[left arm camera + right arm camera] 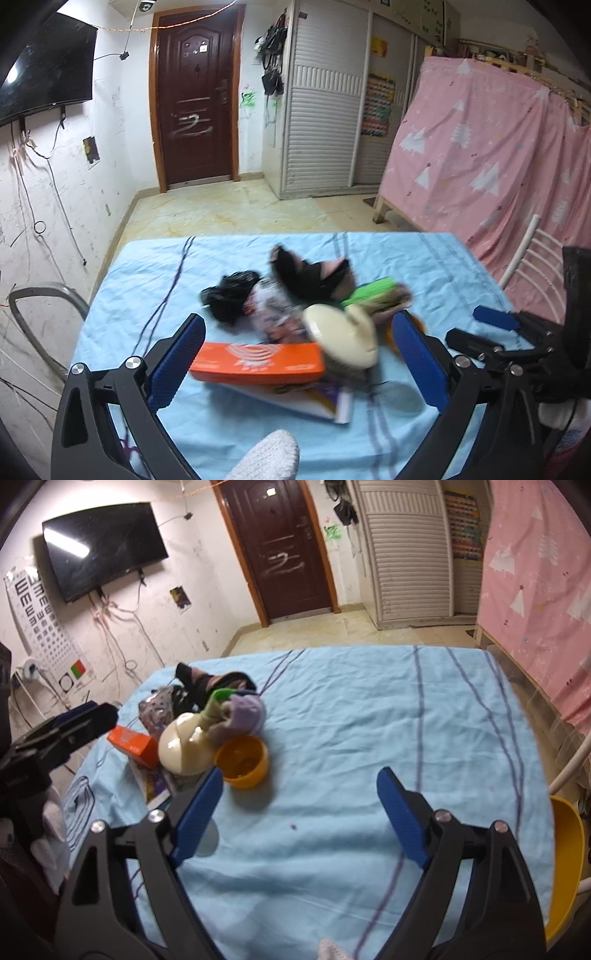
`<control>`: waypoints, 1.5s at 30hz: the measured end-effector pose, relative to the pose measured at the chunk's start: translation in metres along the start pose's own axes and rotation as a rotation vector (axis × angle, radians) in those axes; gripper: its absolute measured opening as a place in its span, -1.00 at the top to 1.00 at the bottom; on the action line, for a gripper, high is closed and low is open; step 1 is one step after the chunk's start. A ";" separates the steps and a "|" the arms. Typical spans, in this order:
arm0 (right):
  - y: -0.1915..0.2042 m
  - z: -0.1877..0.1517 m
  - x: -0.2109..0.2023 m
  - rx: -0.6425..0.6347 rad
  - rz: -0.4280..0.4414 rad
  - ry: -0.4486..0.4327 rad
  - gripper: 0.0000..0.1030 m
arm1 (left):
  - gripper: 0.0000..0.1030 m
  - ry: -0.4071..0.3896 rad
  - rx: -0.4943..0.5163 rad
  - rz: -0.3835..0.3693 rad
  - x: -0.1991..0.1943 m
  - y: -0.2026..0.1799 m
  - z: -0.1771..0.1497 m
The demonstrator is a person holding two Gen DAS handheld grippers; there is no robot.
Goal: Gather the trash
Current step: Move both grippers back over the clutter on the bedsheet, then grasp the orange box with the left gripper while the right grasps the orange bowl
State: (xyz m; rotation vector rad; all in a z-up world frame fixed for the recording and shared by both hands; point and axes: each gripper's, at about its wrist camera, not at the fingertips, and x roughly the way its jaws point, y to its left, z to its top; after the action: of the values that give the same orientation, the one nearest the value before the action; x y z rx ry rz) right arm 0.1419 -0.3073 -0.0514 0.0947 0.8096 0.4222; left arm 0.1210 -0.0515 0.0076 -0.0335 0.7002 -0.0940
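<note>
A heap of trash lies on the blue-clothed table (pixel 155 280): an orange box (pixel 258 363) on a booklet (pixel 314 400), a cream round container (pixel 343 339), a black bag (pixel 229 295), a printed wrapper (pixel 273 314), a dark cloth piece (pixel 310 277) and something green (pixel 373 290). My left gripper (pixel 298 319) stands open just in front of the heap, its pads touching nothing. In the right wrist view my right gripper (pixel 300 775) is open over bare cloth. An orange bowl (pixel 242 762) sits beside its left finger, next to the cream container (pixel 184 751).
A white chair back (pixel 532 251) stands at the table's right side, and a yellow seat (pixel 565 867) is at its near right. A pink curtain (pixel 480 155) hangs to the right. Beyond the table are floor tiles (pixel 229 210), a brown door (pixel 195 96) and a wall TV (pixel 107 546).
</note>
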 end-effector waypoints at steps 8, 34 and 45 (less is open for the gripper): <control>0.020 0.010 0.019 -0.046 0.012 0.035 -0.65 | -0.78 0.064 -0.005 0.034 0.022 0.021 -0.012; 0.037 0.016 0.053 -0.102 -0.004 0.138 -0.08 | -0.63 0.119 0.027 0.015 0.044 0.021 -0.022; 0.031 0.017 0.041 -0.080 0.026 0.086 0.22 | -0.63 0.069 0.010 0.031 0.016 0.016 -0.022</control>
State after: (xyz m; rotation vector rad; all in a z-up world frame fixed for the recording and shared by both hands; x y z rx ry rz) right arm 0.1693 -0.2615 -0.0602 0.0128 0.8756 0.4848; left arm 0.1203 -0.0366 -0.0208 -0.0100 0.7688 -0.0687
